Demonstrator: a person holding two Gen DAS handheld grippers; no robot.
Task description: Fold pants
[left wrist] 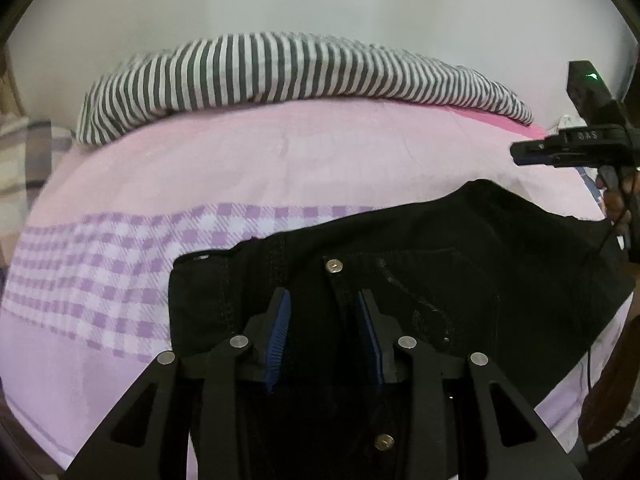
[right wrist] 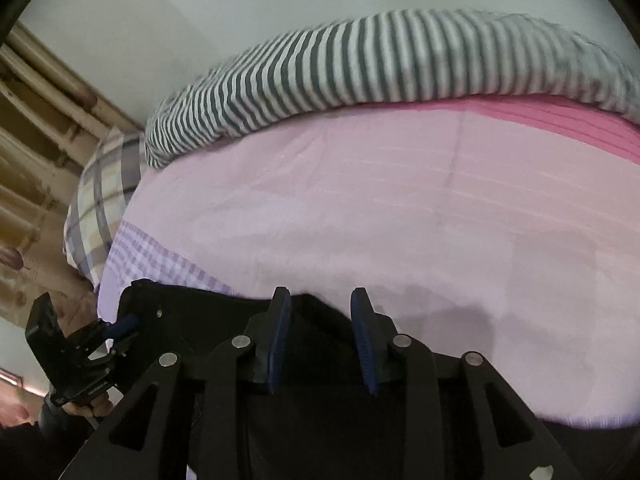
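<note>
Black pants lie on the pink bed sheet, waistband toward the left, with a metal button showing. My left gripper hovers open over the waistband and fly, its blue pads apart. In the right wrist view the pants lie under my right gripper, which is open over their far edge. The right gripper also shows in the left wrist view at the far right. The left gripper shows in the right wrist view at the lower left, over the waistband corner.
A grey-and-white striped blanket lies bunched along the far side of the bed against the wall. A checked pillow sits at the left end. A lilac checked band crosses the sheet. Wooden furniture stands at the left.
</note>
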